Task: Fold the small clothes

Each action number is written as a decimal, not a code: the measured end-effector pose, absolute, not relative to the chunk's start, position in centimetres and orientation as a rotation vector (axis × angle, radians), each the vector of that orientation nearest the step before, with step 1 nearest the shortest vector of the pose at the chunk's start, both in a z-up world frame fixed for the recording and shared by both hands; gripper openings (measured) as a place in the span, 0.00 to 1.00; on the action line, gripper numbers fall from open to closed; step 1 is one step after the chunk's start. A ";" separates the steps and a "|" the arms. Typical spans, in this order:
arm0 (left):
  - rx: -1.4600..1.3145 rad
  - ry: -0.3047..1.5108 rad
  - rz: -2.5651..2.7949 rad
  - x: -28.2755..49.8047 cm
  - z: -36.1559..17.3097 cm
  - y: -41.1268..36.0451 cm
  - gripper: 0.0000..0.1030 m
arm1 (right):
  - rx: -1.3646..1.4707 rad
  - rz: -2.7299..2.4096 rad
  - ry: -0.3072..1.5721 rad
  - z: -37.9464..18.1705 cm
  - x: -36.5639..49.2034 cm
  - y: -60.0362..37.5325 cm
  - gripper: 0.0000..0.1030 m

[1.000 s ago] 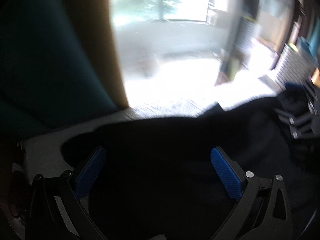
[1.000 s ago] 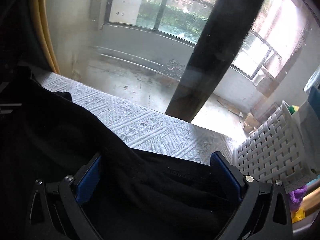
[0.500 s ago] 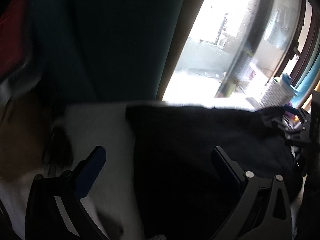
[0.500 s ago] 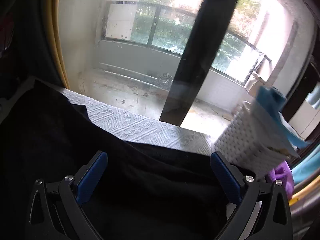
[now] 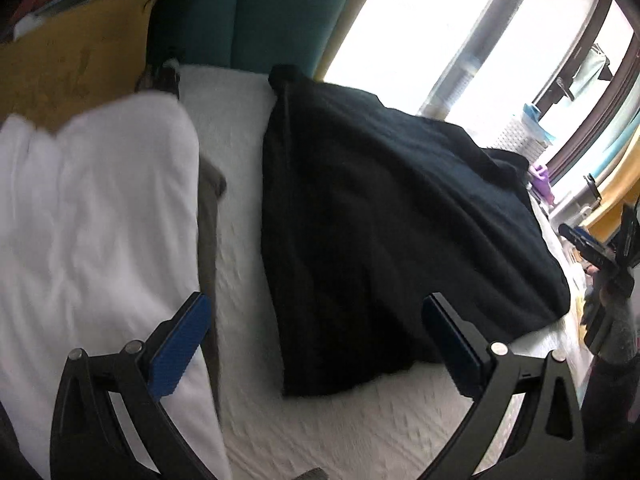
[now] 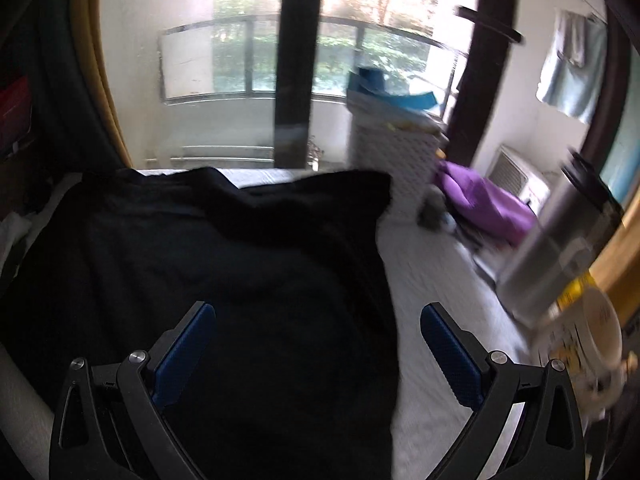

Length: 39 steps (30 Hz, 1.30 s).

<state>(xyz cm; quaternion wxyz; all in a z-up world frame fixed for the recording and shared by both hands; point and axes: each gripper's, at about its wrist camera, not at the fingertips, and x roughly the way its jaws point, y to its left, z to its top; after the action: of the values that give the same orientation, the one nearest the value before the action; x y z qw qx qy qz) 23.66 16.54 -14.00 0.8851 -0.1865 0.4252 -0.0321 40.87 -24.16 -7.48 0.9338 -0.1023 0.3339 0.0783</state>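
A black garment (image 5: 384, 216) lies spread on the white textured bed cover (image 5: 328, 432). It also fills the left and middle of the right wrist view (image 6: 224, 280). My left gripper (image 5: 316, 344) is open and empty, held above the garment's near edge. My right gripper (image 6: 316, 352) is open and empty, held above the garment's right edge. The right gripper shows at the far right of the left wrist view (image 5: 600, 252).
A white folded cloth (image 5: 92, 240) lies left of the black garment, with a grey-brown cloth (image 5: 208, 216) under its edge. A white lattice basket (image 6: 392, 152), purple cloth (image 6: 484, 200) and a steel flask (image 6: 560, 248) stand to the right.
Both grippers have pulled back and up from the black garment, so more of the bed shows. The left view has swung left to show the white cloth.
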 end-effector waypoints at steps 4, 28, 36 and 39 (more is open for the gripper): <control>-0.288 0.886 -0.058 22.8 -14.7 14.8 1.00 | -0.149 0.101 0.708 -8.5 38.1 -27.7 1.00; -0.237 0.830 -0.116 21.9 -15.8 12.9 0.13 | 0.068 0.276 0.810 -13.8 33.4 -29.3 0.29; -0.196 0.769 -0.158 20.2 -11.2 12.5 0.10 | -0.090 0.248 0.756 -11.7 33.1 -28.5 0.14; -0.159 0.766 -0.182 19.4 -9.8 11.8 0.10 | -0.116 0.241 0.731 -10.0 32.6 -28.9 0.14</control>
<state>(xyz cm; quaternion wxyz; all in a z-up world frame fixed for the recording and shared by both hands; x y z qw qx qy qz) 19.37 11.77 -9.80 0.9205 -0.0774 0.3726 -0.0885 32.62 -28.91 -10.01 0.9253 -0.0567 0.3562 0.1174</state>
